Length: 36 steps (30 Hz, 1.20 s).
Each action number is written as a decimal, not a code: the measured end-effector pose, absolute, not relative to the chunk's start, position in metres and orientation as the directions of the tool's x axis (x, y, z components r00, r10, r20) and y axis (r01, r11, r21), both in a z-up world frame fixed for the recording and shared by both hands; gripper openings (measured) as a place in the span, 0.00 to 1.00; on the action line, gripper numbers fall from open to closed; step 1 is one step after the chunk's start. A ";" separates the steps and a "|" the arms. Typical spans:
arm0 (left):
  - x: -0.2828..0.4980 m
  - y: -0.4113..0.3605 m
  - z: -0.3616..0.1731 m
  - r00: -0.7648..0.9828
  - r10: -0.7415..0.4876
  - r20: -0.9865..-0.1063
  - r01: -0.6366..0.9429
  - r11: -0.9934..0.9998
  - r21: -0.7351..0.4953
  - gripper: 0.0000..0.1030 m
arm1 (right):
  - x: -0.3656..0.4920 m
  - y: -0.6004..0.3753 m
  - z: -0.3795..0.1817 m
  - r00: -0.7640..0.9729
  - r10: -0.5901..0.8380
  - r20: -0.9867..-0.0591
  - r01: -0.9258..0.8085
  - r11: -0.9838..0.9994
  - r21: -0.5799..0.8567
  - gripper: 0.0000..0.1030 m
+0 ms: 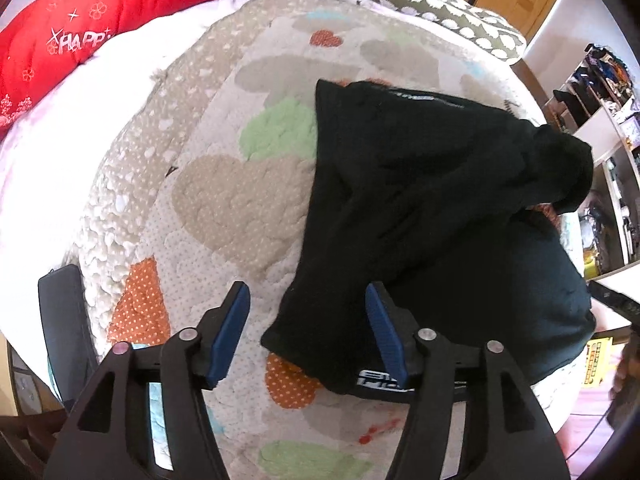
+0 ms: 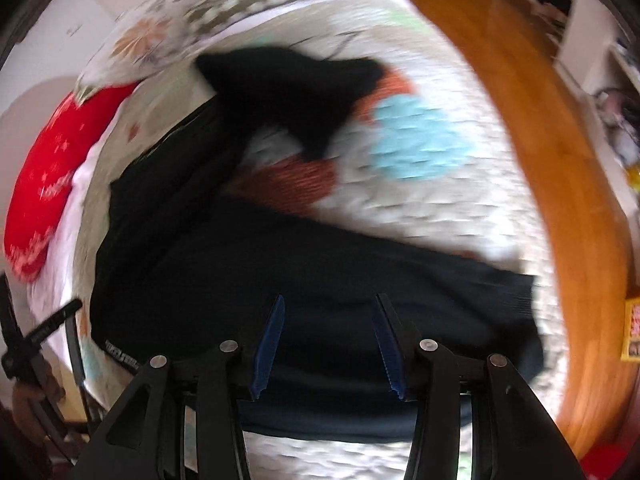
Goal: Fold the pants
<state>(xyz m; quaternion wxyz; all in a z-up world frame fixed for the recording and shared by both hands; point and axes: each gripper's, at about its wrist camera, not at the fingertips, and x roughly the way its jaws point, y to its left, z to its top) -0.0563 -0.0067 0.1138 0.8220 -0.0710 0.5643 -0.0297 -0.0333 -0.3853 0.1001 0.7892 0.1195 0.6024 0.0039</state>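
The black pants (image 1: 404,200) lie crumpled on a quilted bedspread (image 1: 224,200) with coloured hearts. One leg end reaches toward my left gripper (image 1: 306,300), which is open above that end, holding nothing. In the blurred right wrist view the pants (image 2: 248,272) spread across the bed, one leg bent back toward the far side. My right gripper (image 2: 330,312) is open just above the wide near part of the pants, holding nothing. The left gripper (image 2: 36,340) shows at the left edge of the right wrist view.
A red pillow (image 1: 60,28) lies at the bed's far left, a patterned pillow (image 1: 448,16) at the head. A dark device (image 1: 60,320) sits at the bed's left edge. Shelves (image 1: 600,120) and a wooden floor (image 2: 520,120) lie to the right.
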 end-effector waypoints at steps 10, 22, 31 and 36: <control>-0.051 -0.024 0.082 0.320 -0.122 -0.939 -0.036 0.989 -0.141 0.58 | -0.026 -0.342 0.067 0.201 0.198 -0.959 0.062 0.975 0.214 0.47; -0.026 -0.025 0.052 0.254 -0.108 -0.961 -0.033 0.992 -0.121 0.66 | -0.005 -0.331 0.057 0.184 0.210 -0.960 0.057 0.973 0.224 0.60; 0.004 -0.007 0.078 0.257 -0.175 -0.950 0.009 0.984 -0.179 0.76 | 0.047 -0.344 0.120 0.327 0.241 -0.914 -0.042 0.970 0.241 0.60; 0.042 -0.001 0.097 0.337 -0.186 -0.923 0.018 0.981 -0.192 0.82 | 0.094 -0.363 0.153 0.400 0.298 -0.867 -0.108 0.954 0.279 0.60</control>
